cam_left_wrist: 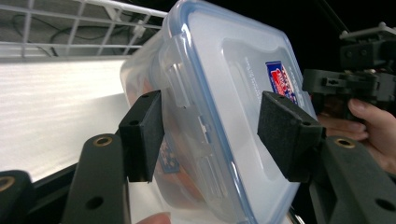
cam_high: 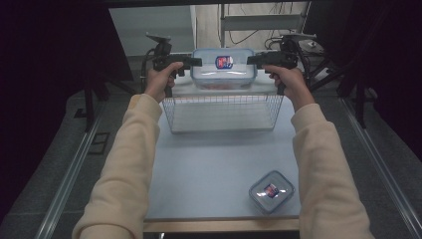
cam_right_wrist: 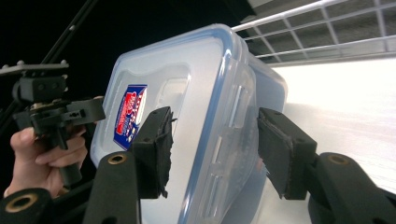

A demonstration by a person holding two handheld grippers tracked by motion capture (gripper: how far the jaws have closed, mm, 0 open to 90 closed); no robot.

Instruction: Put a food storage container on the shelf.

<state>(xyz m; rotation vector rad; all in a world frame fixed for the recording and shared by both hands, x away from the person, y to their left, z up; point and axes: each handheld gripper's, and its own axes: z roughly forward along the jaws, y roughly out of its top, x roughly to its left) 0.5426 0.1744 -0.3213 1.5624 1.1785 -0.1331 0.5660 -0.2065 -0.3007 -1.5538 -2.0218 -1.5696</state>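
Note:
A clear plastic container [cam_high: 224, 67] with a blue-rimmed lid and a red-and-blue label stands tilted inside the far part of a wire basket [cam_high: 171, 114], its lid facing the person. My left gripper [cam_high: 196, 62] straddles its left end and my right gripper [cam_high: 251, 59] its right end. In the left gripper view the lid's rim and a latch of the container [cam_left_wrist: 219, 102] run between the jaws of the left gripper [cam_left_wrist: 210, 135]. In the right gripper view the container [cam_right_wrist: 187, 107] sits between the jaws of the right gripper [cam_right_wrist: 212, 149], with a thin gap at the right pad [cam_right_wrist: 275, 154]. Both stand open around it.
The basket stands at the far end of a pale blue table [cam_high: 214, 164]. A small square lidded container [cam_high: 271, 190] lies near the table's front right corner. Metal rails run along both sides of the table, with dark stands and cables behind.

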